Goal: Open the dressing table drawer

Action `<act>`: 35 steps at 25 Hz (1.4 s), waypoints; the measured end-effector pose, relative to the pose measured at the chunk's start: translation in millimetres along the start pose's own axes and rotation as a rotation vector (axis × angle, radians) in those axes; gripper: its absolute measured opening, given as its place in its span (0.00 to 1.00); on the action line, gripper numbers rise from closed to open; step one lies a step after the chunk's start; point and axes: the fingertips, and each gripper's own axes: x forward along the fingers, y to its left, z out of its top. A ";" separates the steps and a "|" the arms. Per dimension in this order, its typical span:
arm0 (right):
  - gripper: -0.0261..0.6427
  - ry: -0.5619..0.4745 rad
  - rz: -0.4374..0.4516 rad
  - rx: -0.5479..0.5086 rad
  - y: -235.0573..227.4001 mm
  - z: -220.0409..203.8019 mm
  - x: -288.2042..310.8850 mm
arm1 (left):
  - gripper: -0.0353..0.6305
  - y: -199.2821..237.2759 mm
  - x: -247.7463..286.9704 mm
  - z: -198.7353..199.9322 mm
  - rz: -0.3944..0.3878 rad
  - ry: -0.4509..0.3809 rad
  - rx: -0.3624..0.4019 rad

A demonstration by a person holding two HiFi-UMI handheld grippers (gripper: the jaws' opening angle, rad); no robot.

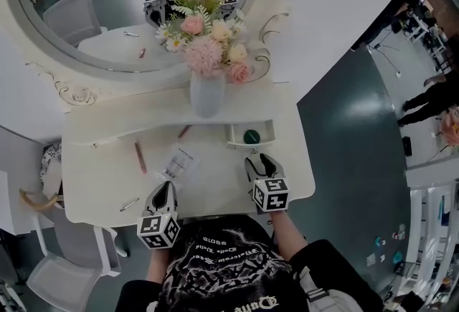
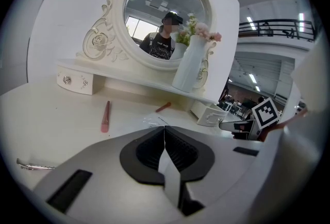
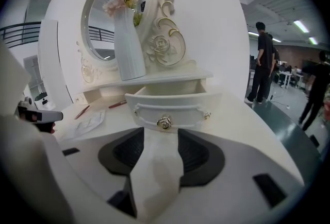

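Drawer (image 1: pixel 268 130) at the table's (image 1: pixel 215 185) right rear edge sits pulled out, white front with a rose knob (image 3: pixel 164 122), so we judge the pull done: right gripper (image 3: pixel 161 134) jaws apart just short of the knob, left gripper (image 2: pixel 165 133) jaws together, idle; next we'd just back off.
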 end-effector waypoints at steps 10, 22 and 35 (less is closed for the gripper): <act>0.37 0.003 0.069 0.030 19.2 -10.1 -11.6 | 0.08 -11.7 5.5 -5.1 -0.044 0.027 0.016; 0.21 0.046 0.148 -0.093 63.1 -26.8 -18.5 | 0.08 -19.2 11.2 -4.0 -0.088 0.039 0.044; 0.06 0.012 0.202 -0.133 89.4 -11.9 -11.4 | 0.08 -21.2 17.3 -3.4 -0.107 0.057 0.058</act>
